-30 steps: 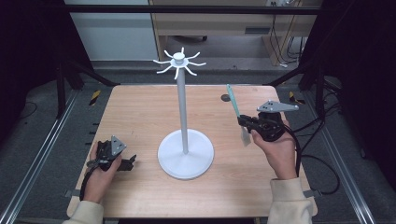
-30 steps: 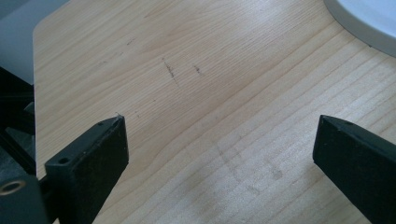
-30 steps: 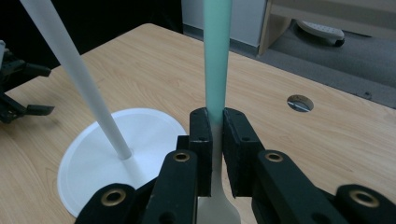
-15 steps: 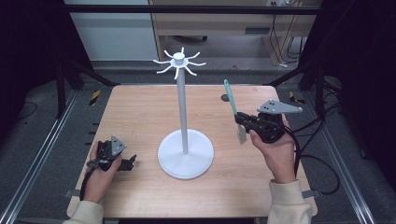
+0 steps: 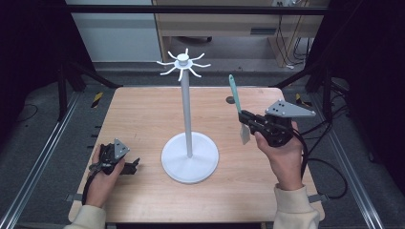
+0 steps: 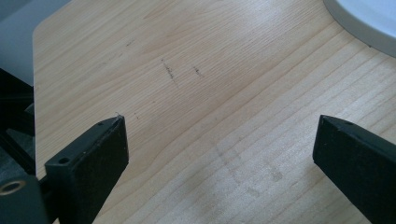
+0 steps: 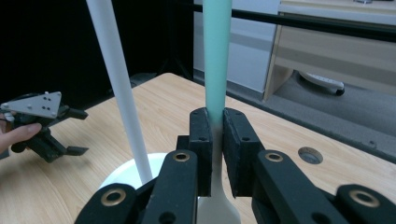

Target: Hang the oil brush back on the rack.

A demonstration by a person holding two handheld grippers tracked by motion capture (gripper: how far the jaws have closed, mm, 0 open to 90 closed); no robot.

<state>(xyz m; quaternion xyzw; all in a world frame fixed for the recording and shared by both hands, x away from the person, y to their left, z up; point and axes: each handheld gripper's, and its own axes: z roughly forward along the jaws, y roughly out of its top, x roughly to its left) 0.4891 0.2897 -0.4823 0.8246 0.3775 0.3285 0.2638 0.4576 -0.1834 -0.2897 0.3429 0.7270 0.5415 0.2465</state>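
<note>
A white stand rises from the middle of the wooden table (image 5: 143,114), with a round base (image 5: 190,157), a thin pole (image 5: 186,109) and a ring of hooks (image 5: 183,63) at the top. Right of the pole, my right gripper (image 5: 243,117) is shut on a spatula (image 5: 234,93), held upright with its teal handle up and its white blade (image 5: 244,135) down. In the right gripper view the pads clamp the handle (image 7: 217,56) just above the blade, with the pole (image 7: 119,84) to the left. My left gripper (image 5: 133,165) rests open on the table left of the base, nothing between its jaws (image 6: 219,135).
A small round hole (image 5: 230,100) sits in the tabletop behind the spatula. Metal frame rails run along both sides of the table. A yellow-black item (image 5: 97,98) lies on the floor at the far left. The stand's base rim (image 6: 369,23) lies close to the left gripper.
My right gripper has risen and drifted slightly left toward the stand, carrying the spatula upright. The left gripper has stayed where it was.
</note>
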